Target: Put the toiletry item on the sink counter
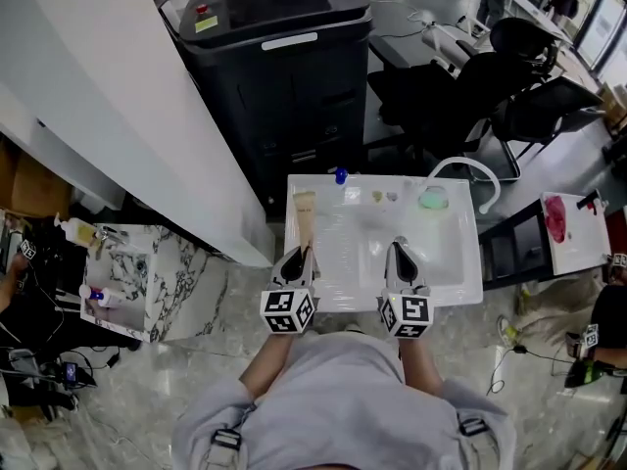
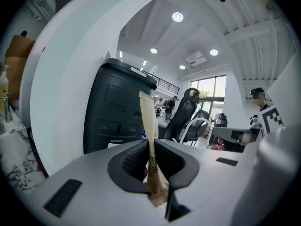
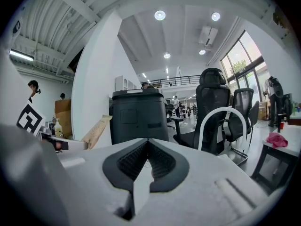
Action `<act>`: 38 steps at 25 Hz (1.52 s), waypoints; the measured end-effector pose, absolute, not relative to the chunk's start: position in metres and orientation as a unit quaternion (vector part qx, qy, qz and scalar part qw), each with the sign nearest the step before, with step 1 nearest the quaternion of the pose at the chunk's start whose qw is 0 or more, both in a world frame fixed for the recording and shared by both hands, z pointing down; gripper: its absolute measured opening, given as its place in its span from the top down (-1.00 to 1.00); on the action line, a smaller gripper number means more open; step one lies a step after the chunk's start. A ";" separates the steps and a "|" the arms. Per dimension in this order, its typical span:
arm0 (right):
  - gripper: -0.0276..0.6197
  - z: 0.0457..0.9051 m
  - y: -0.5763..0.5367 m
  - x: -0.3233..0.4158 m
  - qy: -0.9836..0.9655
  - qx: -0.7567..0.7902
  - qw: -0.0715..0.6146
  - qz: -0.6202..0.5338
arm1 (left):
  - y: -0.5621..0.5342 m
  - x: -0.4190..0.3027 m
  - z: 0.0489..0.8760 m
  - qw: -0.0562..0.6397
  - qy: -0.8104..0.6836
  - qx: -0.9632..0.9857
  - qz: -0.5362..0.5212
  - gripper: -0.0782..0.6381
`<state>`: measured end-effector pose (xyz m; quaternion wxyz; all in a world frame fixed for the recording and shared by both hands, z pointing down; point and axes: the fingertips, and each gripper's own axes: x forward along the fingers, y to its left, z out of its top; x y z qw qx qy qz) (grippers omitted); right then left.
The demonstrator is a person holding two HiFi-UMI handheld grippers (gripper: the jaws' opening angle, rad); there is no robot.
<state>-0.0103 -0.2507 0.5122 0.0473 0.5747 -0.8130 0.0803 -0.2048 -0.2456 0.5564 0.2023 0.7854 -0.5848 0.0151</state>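
A long beige tube with small dark print stands upright between the pads of my left gripper, which is shut on its lower end, over the left part of the white sink. In the left gripper view the tube rises from the closed jaws of the left gripper with its crimped end toward the camera. My right gripper hovers over the basin's middle, shut with nothing in it. Its view shows the right gripper with pads pressed together and the tube off to the left.
On the sink's back rim lie a blue cap, a green round dish and two small items near a white arched faucet. A black copier stands behind, office chairs to the right, and a marble shelf with bottles to the left.
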 end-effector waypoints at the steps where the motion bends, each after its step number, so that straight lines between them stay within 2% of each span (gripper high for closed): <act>1: 0.91 0.511 -0.251 -0.012 -0.814 0.573 0.047 0.078 | -0.246 -0.205 0.558 0.204 -0.586 0.784 0.016 0.68; 17: 0.91 0.514 -0.258 -0.007 -0.819 0.566 0.058 0.072 | -0.257 -0.204 0.615 0.267 -0.591 0.759 0.062 0.68; 38: 0.91 0.520 -0.261 0.014 -0.804 0.587 0.063 0.077 | -0.271 -0.191 0.653 0.277 -0.577 0.760 0.108 0.68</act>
